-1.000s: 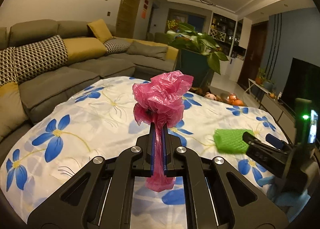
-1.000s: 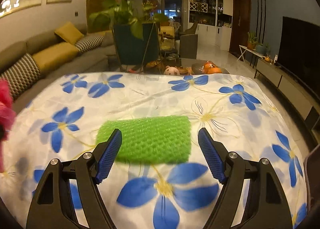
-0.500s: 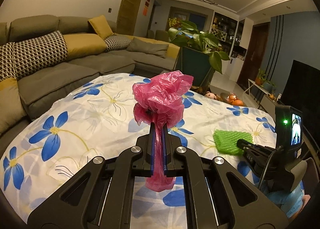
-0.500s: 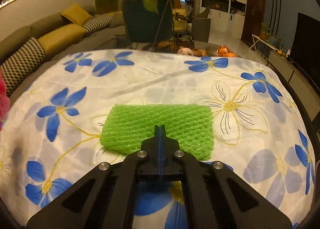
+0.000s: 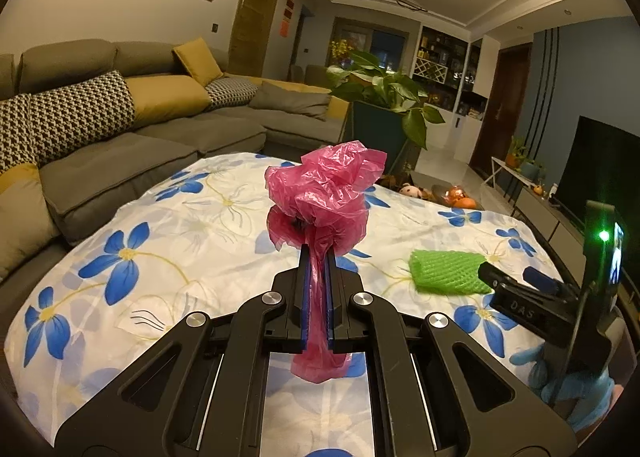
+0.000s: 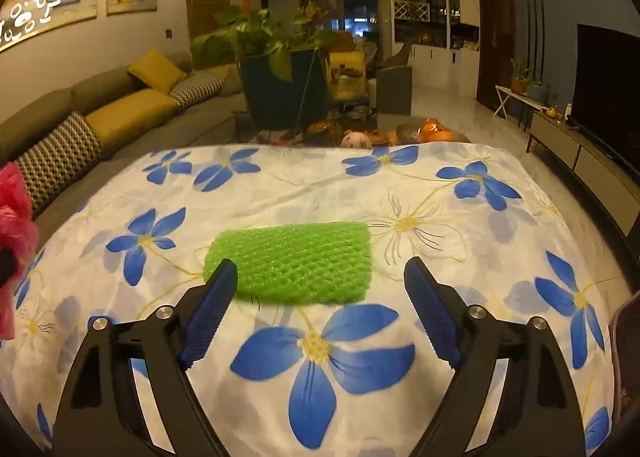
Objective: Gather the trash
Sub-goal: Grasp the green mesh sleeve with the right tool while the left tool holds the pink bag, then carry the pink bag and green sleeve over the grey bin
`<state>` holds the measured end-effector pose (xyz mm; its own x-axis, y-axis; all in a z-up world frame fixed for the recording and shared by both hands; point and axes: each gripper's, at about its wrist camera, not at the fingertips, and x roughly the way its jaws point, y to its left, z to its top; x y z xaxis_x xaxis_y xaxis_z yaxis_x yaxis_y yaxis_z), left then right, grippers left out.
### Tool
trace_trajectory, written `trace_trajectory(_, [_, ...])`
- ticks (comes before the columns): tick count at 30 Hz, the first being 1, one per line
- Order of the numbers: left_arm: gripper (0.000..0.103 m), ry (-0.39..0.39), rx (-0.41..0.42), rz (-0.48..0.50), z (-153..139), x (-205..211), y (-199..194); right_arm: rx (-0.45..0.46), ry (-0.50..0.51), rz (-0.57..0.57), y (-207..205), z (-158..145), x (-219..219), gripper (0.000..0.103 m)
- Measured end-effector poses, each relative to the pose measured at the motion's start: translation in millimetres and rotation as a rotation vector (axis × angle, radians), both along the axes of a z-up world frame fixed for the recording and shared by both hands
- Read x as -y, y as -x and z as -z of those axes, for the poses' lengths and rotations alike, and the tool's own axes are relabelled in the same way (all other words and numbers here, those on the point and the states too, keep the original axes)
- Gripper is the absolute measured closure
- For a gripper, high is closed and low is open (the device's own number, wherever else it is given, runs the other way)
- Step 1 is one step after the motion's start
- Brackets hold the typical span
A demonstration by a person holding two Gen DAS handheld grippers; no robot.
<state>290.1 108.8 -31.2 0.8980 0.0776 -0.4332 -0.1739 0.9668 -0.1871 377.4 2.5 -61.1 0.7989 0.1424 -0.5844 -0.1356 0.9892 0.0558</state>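
On the round table under the white cloth with blue flowers (image 6: 320, 185), the flat green foam-mesh sleeve (image 6: 292, 267) lies alone. In the right wrist view the right gripper (image 6: 320, 277) has its blue-padded fingers (image 6: 208, 313) spread wide, the sleeve's near edge lying between the tips; the left tip overlaps the sleeve's near left corner, and contact cannot be judged. The right tip stands just beside the sleeve's right end, apart from it.

In the left wrist view the left gripper (image 5: 316, 257) has its fingers pressed together on the crumpled pink plastic bag (image 5: 324, 193). The bag's twisted neck passes between the pads and its tail hangs out below. The bag hides the fingertips and part of the cloth behind it.

The left view alone shows the right gripper from the side, partly covering the sleeve's right end, with a blue-gloved hand (image 5: 576, 385) cut off at the frame edge. The right view shows only a pink sliver of the bag at its left border.
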Motion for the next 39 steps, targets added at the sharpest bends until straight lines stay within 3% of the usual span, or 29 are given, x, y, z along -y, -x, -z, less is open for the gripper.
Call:
trace_trajectory(7, [0.098,-0.007,-0.009,-0.019,5.3,-13.4,-15.0,-0.179,0.03,0.011,-54.3,32.8,-13.6,0.022])
trace_trajectory(9, [0.098,-0.006,-0.014,-0.018,8.8,-15.5,-18.3,-0.177,0.026,-0.015,-53.4,35.4,-18.2,0.042])
trace_trajectory(11, [0.098,0.002,-0.018,-0.015,12.0,-16.9,-20.2,-0.161,0.016,-0.032,-50.0,33.5,-18.8,0.073])
trace_trajectory(13, [0.098,0.009,-0.023,-0.011,14.6,-16.2,-21.3,-0.163,-0.007,-0.051,-47.8,34.3,-17.4,0.088])
trace_trajectory(14, [0.098,0.014,-0.027,-0.007,15.9,-16.0,-21.8,-0.162,-0.013,-0.056,-47.0,34.2,-16.7,0.091])
trace_trajectory(24, [0.098,0.003,-0.002,0.049,1.5,4.6,-4.0,-0.005,-0.067,-0.033,18.3,-8.4,21.7,0.092])
trace_trajectory(30, [0.098,-0.014,0.026,0.142,-15.1,49.1,10.7,0.098,-0.047,0.035,81.3,-33.8,72.1,0.092])
trace_trajectory(39, [0.098,-0.044,0.047,0.332,-27.7,140.7,31.3,0.206,-0.037,0.182,158.4,-46.5,147.1,0.092])
